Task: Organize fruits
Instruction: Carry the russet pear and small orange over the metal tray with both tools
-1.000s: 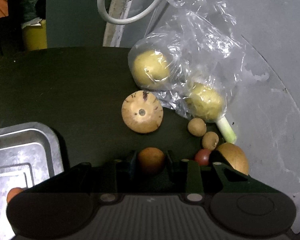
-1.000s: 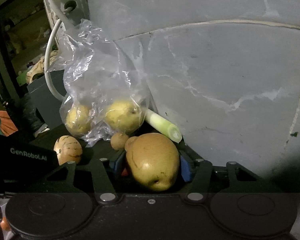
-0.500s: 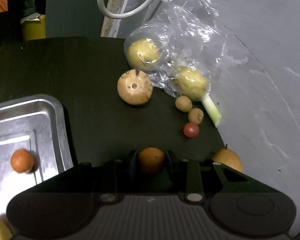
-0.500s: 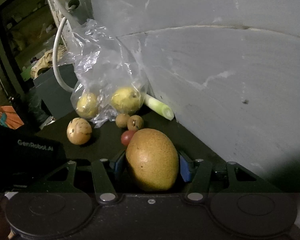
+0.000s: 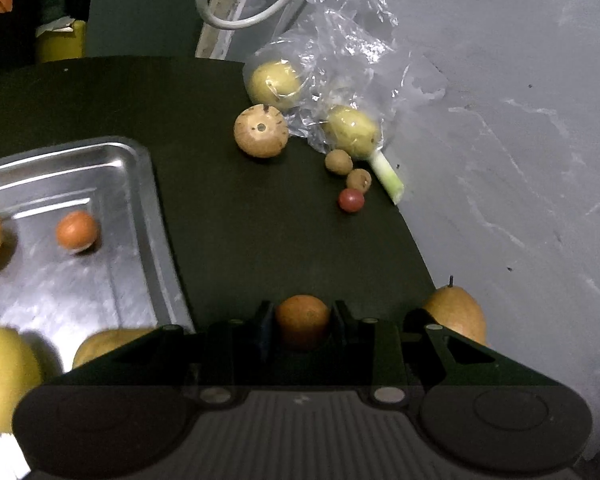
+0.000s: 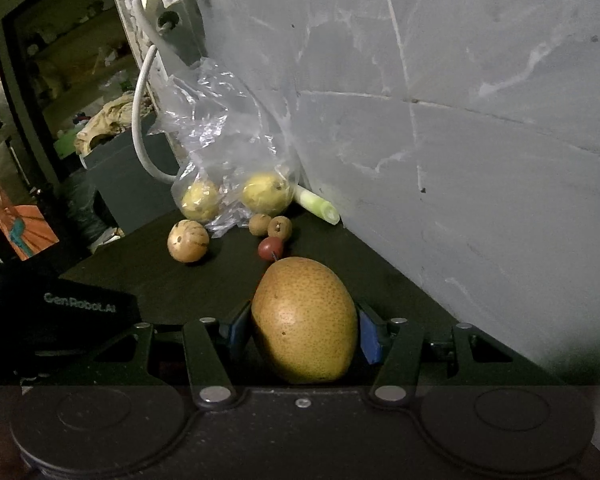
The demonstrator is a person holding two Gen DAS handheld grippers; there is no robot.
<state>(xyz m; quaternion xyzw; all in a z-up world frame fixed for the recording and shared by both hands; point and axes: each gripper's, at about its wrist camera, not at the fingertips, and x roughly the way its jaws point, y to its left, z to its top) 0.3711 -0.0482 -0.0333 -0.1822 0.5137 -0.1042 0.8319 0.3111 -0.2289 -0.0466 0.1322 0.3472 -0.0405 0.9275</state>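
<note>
Metal tray [image 5: 140,208] lies to the left of both tools, nearer the left one | right tool [image 6: 304,328] clamps brown pear [image 6: 304,320], long axis forward, raised over worktop [image 5: 260,220] | left tool [image 5: 302,326] clamps small orange [image 5: 302,320], beside tray rim.

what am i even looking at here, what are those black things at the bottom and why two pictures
The black shapes are two hand-held grippers, one in each of a person's hands; no robot arm is involved. Each carries a wide-angle camera looking forward along its fingers, so you get one picture per gripper. The left gripper is shut on a small orange fruit. The right gripper is shut on a large brown pear. On the dark table lie a metal tray with some fruit already in it, a clear plastic bag holding two yellow fruits, a round tan fruit, three small fruits and a pale green stalk.
</note>
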